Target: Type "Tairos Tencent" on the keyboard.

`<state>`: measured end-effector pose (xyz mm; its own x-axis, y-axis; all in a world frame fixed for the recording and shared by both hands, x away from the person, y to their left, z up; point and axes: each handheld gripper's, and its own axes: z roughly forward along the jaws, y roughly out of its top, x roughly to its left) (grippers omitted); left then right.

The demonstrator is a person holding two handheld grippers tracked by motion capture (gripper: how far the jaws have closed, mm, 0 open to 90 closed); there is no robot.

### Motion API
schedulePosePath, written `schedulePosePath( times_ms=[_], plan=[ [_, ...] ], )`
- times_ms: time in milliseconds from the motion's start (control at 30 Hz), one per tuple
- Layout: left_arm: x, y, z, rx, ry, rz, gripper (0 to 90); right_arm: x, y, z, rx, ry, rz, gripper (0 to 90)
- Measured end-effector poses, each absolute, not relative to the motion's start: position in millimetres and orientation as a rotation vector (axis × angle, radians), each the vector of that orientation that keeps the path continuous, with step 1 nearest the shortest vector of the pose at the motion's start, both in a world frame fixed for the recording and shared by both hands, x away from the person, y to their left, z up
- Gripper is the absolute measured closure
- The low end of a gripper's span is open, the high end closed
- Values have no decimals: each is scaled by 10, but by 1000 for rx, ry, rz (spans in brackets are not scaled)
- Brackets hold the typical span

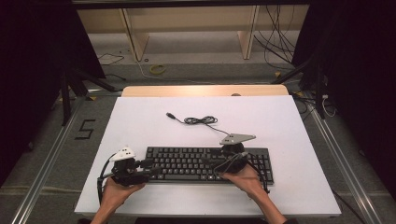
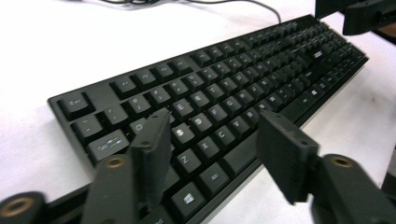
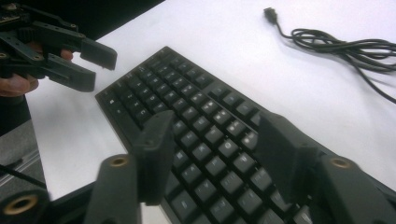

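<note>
Coiled cable (image 1: 201,120) lies behind the keyboard (image 1: 187,163).

Items counted on inspection: one keyboard (image 1: 208,164) lay on the one counter (image 1: 140,121). One cable (image 1: 201,120) ran from it, loosely coiled, ending in one plug (image 1: 171,115). Two grippers were present, one left gripper (image 1: 147,169) and one right gripper (image 1: 219,165), each with two jaws. Two hands were counted, one per gripper.
</note>
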<state>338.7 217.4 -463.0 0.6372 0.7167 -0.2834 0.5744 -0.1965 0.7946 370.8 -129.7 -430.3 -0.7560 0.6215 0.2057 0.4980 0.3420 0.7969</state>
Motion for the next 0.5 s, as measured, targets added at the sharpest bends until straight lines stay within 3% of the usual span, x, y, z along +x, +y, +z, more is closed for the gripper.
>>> schedulePosePath(
  times_ms=[500],
  plan=[
    [3429, 2253, -4660, 1968, 1092, 204, 766, 3875, -804, -4368, 995, 2562, 1311, 711]
  ],
)
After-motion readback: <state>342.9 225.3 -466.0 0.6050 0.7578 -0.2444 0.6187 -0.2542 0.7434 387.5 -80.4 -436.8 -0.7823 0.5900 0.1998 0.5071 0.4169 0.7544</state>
